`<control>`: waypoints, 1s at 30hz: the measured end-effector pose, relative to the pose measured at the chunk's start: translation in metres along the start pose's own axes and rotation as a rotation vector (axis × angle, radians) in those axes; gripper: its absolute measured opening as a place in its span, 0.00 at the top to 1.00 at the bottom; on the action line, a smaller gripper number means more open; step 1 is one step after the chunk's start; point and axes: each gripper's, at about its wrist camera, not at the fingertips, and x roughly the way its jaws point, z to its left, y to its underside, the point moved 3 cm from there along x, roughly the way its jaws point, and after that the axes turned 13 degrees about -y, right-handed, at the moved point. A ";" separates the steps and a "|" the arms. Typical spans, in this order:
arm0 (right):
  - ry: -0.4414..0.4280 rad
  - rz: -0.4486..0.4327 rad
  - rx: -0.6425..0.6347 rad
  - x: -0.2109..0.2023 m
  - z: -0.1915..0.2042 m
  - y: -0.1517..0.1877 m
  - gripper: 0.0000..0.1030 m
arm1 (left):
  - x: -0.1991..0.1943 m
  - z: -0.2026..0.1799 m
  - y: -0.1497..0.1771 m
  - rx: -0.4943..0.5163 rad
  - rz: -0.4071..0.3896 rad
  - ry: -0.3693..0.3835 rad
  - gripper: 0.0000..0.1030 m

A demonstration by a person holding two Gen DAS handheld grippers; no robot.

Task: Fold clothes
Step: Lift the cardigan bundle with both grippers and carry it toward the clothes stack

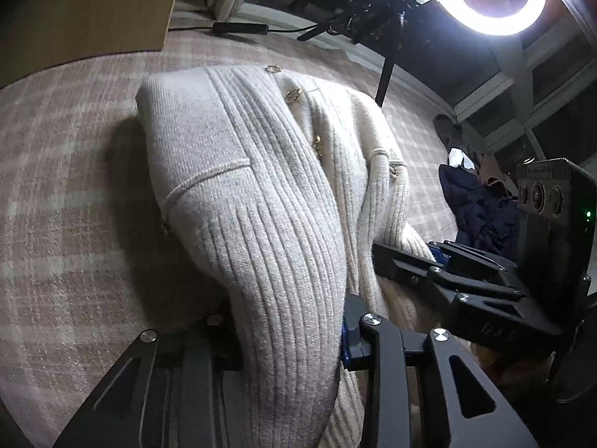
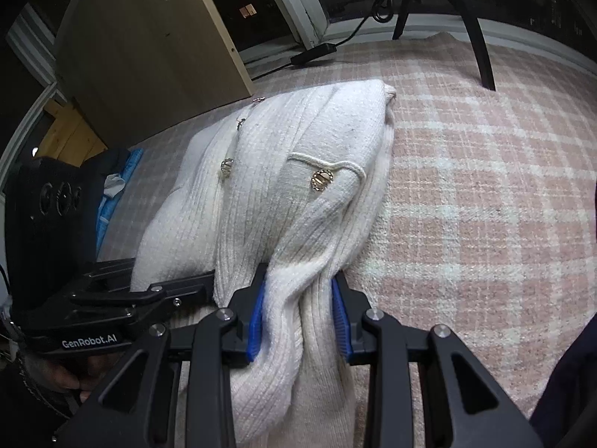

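Observation:
A cream ribbed knit cardigan [image 1: 238, 171] with gold buttons lies bunched and partly lifted over a pink plaid cloth surface [image 1: 56, 186]. My left gripper [image 1: 291, 336] is shut on the near hem of the cardigan, and the knit drapes over its fingers. My right gripper [image 2: 298, 317] is shut on a gathered bunch of the same cardigan [image 2: 298, 171] between its blue pads [image 2: 255, 321]. The two grippers hold the hem side by side, close together. The right gripper also shows in the left wrist view [image 1: 466, 276], and the left gripper shows in the right wrist view [image 2: 156, 291].
A pile of dark navy clothes [image 1: 481, 209] lies to the right on the cloth. A black tripod leg [image 2: 481, 56] and a power brick [image 2: 313, 54] stand at the far edge. A ring light [image 1: 496, 0] glares above. A wooden cabinet [image 2: 149, 44] stands far left.

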 end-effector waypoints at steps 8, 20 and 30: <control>-0.009 -0.013 0.010 -0.004 -0.001 0.001 0.71 | -0.004 -0.010 0.000 0.031 -0.012 -0.031 0.71; -0.198 -0.082 0.148 -0.027 -0.005 0.002 0.77 | -0.030 -0.017 -0.007 0.043 -0.069 -0.019 0.73; -0.256 -0.134 0.153 -0.062 0.024 0.010 0.79 | -0.073 -0.022 0.002 0.052 -0.133 -0.005 0.73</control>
